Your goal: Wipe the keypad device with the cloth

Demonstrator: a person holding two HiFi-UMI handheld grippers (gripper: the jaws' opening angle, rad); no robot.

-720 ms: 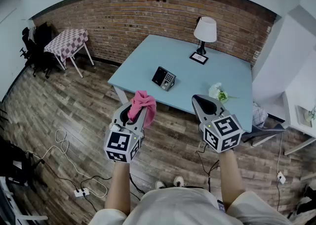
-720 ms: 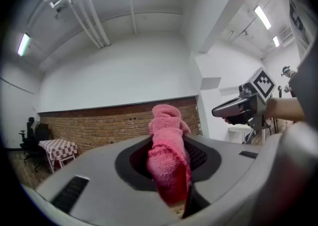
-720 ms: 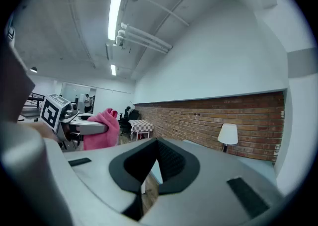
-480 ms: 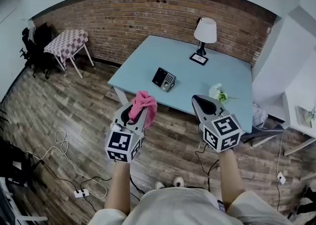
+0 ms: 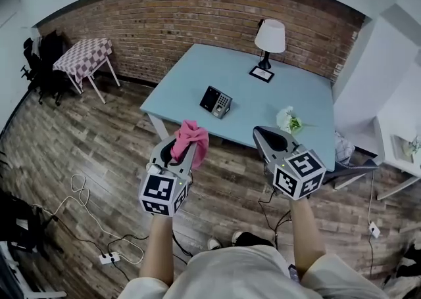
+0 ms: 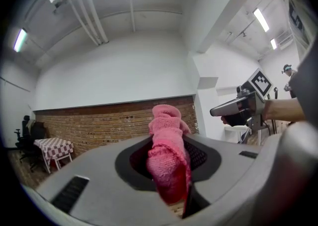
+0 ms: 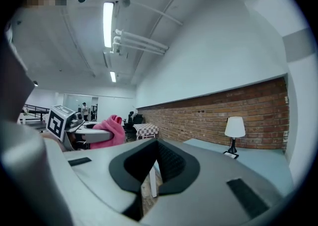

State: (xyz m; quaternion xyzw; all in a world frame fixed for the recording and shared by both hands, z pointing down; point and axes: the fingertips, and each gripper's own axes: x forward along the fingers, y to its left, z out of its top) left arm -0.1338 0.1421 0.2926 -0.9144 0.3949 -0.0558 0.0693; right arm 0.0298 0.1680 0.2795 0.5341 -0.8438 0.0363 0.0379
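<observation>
The keypad device [image 5: 216,101], black with a grey key panel, stands near the front left of the light blue table [image 5: 263,104]. Both grippers hover over the wooden floor, short of the table. My left gripper [image 5: 186,148] is shut on a bunched pink cloth [image 5: 191,136] that sticks up between its jaws. In the left gripper view the cloth [image 6: 166,153] fills the gap between the jaws and hides what lies ahead. My right gripper [image 5: 264,135] is shut with nothing in it. The right gripper view looks along its closed jaws toward the table and shows the cloth [image 7: 109,131] at its left.
A white-shaded lamp [image 5: 270,37] and a small framed card [image 5: 261,73] stand at the table's far side. A small bunch of flowers [image 5: 288,121] lies near its front right edge. A checkered side table [image 5: 80,54] stands by the brick wall. Cables and a power strip [image 5: 108,256] lie on the floor.
The head view has shifted a little, so the table sits slightly further left and up in the picture. Both grippers keep their pose, and the cloth stays gripped.
</observation>
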